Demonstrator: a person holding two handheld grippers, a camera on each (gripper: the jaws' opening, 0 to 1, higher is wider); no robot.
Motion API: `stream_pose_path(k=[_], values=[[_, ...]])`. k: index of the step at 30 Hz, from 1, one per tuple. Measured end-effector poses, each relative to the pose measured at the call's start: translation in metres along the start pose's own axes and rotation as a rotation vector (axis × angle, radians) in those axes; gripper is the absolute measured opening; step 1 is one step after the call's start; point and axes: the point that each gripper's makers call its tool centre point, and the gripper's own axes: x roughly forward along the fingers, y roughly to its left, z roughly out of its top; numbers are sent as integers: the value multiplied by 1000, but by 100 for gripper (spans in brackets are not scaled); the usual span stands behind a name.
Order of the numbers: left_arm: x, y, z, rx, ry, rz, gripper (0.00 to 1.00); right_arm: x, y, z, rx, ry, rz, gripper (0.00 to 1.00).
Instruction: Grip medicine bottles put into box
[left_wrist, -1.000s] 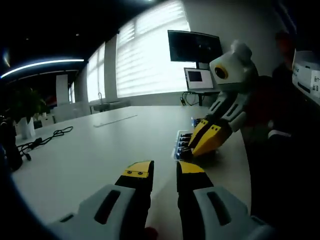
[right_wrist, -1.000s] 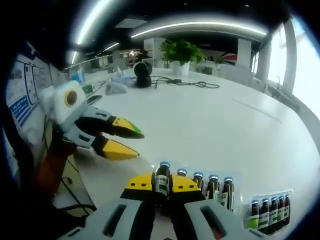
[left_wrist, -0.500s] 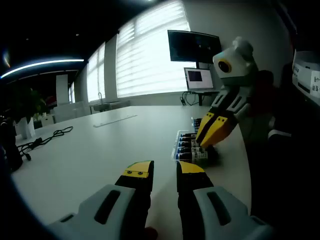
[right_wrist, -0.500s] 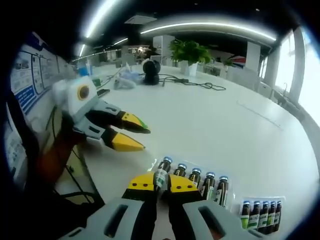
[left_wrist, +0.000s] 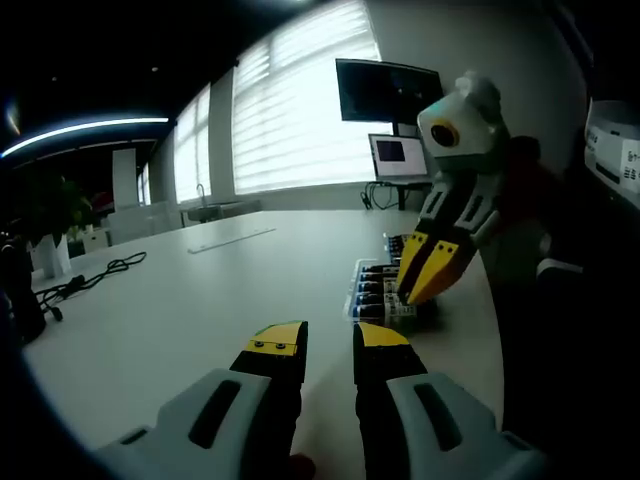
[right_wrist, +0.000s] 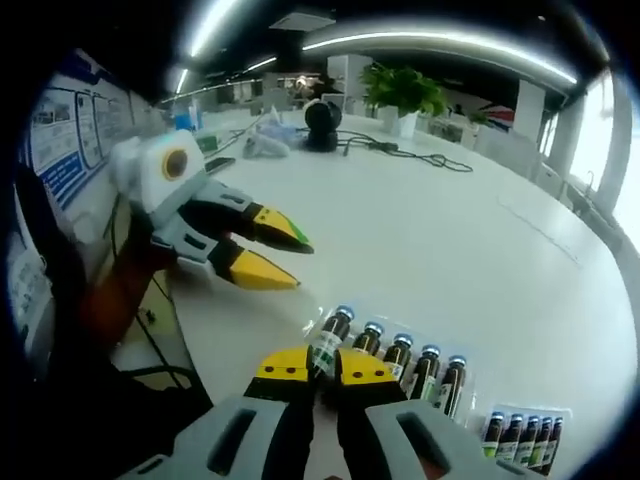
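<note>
I had the right tool (right_wrist: 322, 368) clamped on the end medicine bottle (right_wrist: 329, 340) of a row of five, tilted in the clear tray (right_wrist: 470, 362) on the white table (right_wrist: 420, 230); gripping its labelled body low left the blue cap clear, so I judged it ready for lifting toward the box. A second tray (right_wrist: 520, 438) near it held five more bottles. My left tool (left_wrist: 328, 347) hovered over bare table, jaws slightly parted and holding nothing, kept apart from the work
</note>
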Motion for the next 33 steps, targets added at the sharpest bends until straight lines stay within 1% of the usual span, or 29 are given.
stream_pose_path(k=[5, 7, 10, 12, 13, 14, 15, 17, 20, 24, 26, 29, 33], values=[[0, 0, 0, 0, -1, -2, 12, 2, 1, -1, 27, 2, 14, 2], [0, -1, 0, 3, 0, -2, 12, 4, 0, 1, 38, -12, 15, 0], [0, 0, 0, -1, -3, -2, 12, 4, 0, 1, 23, -26, 7, 0], [0, 0, 0, 0, -3, -2, 12, 4, -2, 0, 28, -39, 3, 0], [0, 0, 0, 1, -3, -2, 12, 5, -1, -1, 25, -35, 7, 0], [0, 0, 0, 0, -3, -1, 12, 9, 1, 6, 51, -85, 14, 0], [0, 0, 0, 0, -4, -1, 12, 9, -1, -1, 40, -51, 12, 0], [0, 0, 0, -2, -4, -1, 12, 4, -2, -1, 37, -53, 14, 0], [1, -1, 0, 2, -1, -1, 12, 4, -2, 0, 46, -60, 14, 0], [1, -1, 0, 0, -3, -1, 12, 4, -1, 2, 19, -70, 0, 0], [0, -2, -1, 2, -2, -1, 12, 0, -1, -1, 27, -65, -4, 0], [0, -4, -1, 0, -4, -3, 12, -5, 0, 1, 46, -119, -4, 0], [0, -5, -1, -1, -5, -4, 12, -9, -4, 4, 52, -153, -11, 0]])
